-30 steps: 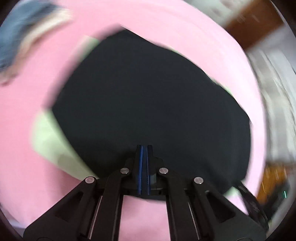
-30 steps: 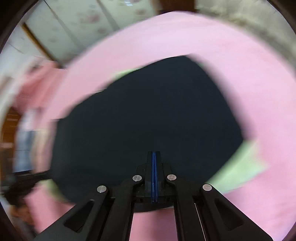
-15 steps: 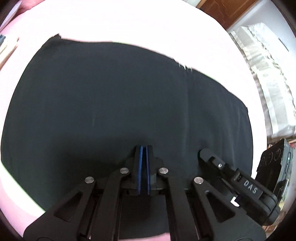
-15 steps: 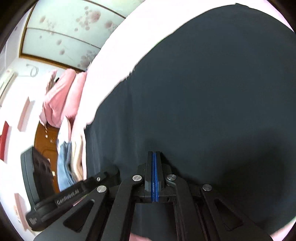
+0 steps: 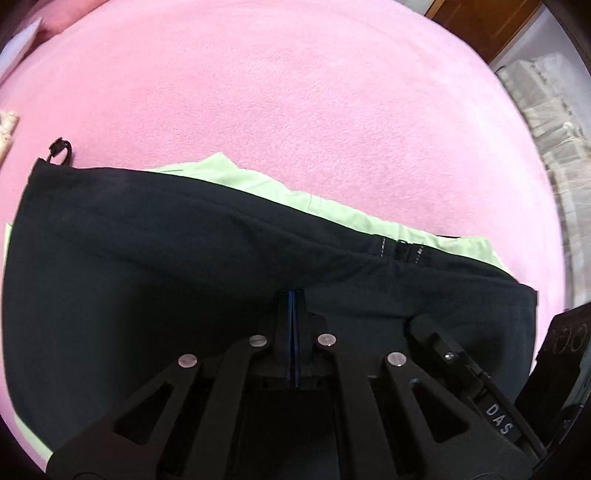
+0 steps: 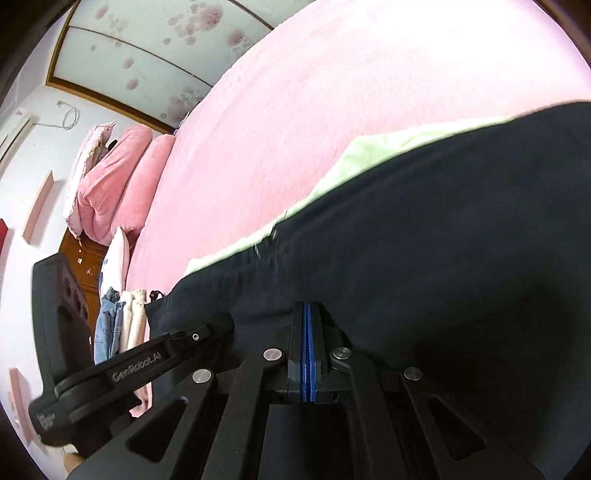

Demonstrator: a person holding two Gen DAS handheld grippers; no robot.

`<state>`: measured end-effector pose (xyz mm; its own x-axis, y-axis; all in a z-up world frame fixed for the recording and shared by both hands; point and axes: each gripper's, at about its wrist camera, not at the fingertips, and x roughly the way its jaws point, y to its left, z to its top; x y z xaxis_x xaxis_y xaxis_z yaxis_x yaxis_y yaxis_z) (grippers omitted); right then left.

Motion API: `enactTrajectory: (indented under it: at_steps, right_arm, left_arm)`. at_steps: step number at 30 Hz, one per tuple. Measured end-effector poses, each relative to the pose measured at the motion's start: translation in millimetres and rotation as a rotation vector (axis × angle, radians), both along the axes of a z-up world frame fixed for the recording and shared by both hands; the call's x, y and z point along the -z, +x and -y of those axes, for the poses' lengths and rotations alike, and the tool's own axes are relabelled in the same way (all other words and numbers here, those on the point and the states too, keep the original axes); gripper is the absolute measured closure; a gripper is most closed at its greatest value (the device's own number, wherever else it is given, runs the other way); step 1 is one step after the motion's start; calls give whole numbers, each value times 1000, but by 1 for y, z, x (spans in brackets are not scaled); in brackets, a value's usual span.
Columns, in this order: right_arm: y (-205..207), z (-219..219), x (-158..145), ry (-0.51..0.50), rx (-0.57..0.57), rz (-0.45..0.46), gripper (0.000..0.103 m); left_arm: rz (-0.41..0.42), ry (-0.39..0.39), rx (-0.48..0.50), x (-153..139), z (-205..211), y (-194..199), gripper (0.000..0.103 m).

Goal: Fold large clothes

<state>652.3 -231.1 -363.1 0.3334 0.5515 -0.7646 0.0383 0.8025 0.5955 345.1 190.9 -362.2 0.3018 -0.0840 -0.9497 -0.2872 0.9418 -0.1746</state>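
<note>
A large black garment [image 5: 147,258] with a light green layer [image 5: 258,184] showing along its far edge lies on the pink bed cover [image 5: 295,92]. My left gripper [image 5: 291,295] is shut, pinching a fold of the black cloth at its tips. To its right the right gripper [image 5: 424,325] also rests on the cloth. In the right wrist view the right gripper [image 6: 309,306] is shut on the black garment [image 6: 443,221], and the green layer [image 6: 369,155] peeks out beyond. The left gripper [image 6: 221,321] touches the cloth at the left. A drawstring toggle [image 5: 59,151] sticks out at the garment's far left corner.
Pink folded quilts [image 6: 110,177] are piled at the bed's far end. A stack of folded clothes [image 6: 110,325] with jeans lies beside the garment's corner. Flower-patterned panels [image 6: 147,48] stand behind the bed. A wooden door [image 5: 480,22] and white patterned bedding [image 5: 546,110] sit beyond the right edge.
Both grippers came down and across with the black cloth, staying shut. The garment, spread wide before, now lies lower in view with the green layer uncovered along its far edge.
</note>
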Motion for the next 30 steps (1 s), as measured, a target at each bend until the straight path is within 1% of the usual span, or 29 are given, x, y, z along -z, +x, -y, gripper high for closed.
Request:
enactTrajectory:
  at_steps: [1,2,3,5,6,7,8,9,10,11,12,13,14,15,16,17,18,19,20,21,22,23,24,25,26,28,29,30]
  right_arm:
    - [-1,8,0,8,-7,-6,103]
    - [-1,21,0,28,6,-20,103]
    - [1,27,-1,34,28,-23,103]
    - [-8,52,-9,7,65,-18,103]
    - [-7,63,-12,-18,95,-7,103]
    - [-7,81,-15,-64,141,7,103]
    - [1,99,-15,-98,180,20,103]
    - [2,118,-14,-116,212,27,103]
    - [4,141,-14,-141,241,30,103]
    - [4,162,-14,-149,248,34,103]
    - [4,180,-16,-203,265,36,103]
    - [3,200,-20,-281,282,47,103]
    - [3,216,-21,-303,295,54,103]
    - [2,230,-21,-289,311,53,103]
    - [1,244,-20,-280,325,45,103]
    - [0,244,-20,-311,330,47,103]
    - [0,244,-20,-356,330,49,103]
    - [4,243,-20,-469,349,30,103]
    - [8,238,-18,-511,359,15,103]
    - [12,237,-17,-515,373,7,103]
    - [11,251,-22,-520,390,3,103]
    - [16,243,-23,-528,407,-5,103]
    - [17,223,-24,-546,420,-2,100]
    - [27,199,-25,-566,425,7,100]
    - [29,178,-32,-595,417,48,100]
    - [30,157,-52,-622,373,141,97]
    - [31,143,-64,-648,342,190,96]
    - [33,132,-72,-659,322,222,96]
  left_arm:
    - [11,37,-7,-3,0,-4,102]
    - [31,104,-37,-6,-4,-10,102]
    - [48,148,-83,-9,-13,-17,102]
    - [56,178,-188,-10,-36,-28,102]
    - [35,222,-242,-9,-49,-32,102]
    - [2,301,-301,-7,-68,-35,102]
    - [-28,356,-331,-3,-91,-36,102]
    - [-49,388,-353,2,-111,-34,102]
    - [-75,403,-374,8,-134,-34,102]
    - [-91,402,-387,11,-149,-34,102]
    - [-95,366,-409,16,-178,-37,102]
    - [-94,348,-410,17,-185,-19,102]
    - [-101,343,-386,18,-197,-12,102]
    - [-113,358,-349,20,-203,-7,102]
    - [-116,382,-318,23,-206,-11,102]
    - [-112,398,-299,28,-222,-17,102]
    - [-110,398,-289,31,-228,-13,103]
    - [-107,397,-290,35,-237,-13,103]
    - [-106,394,-295,37,-243,-14,103]
    - [-110,395,-298,36,-246,-9,103]
    - [-113,401,-301,35,-233,-7,103]
    - [-108,404,-304,31,-224,-7,103]
    - [-98,401,-307,26,-225,3,103]
    - [-78,379,-311,17,-228,-2,103]
    - [-54,339,-319,8,-231,-9,103]
    - [-26,263,-352,0,-242,-31,103]
    - [-20,244,-366,-8,-227,-38,103]
    - [-5,220,-381,-16,-231,-52,103]
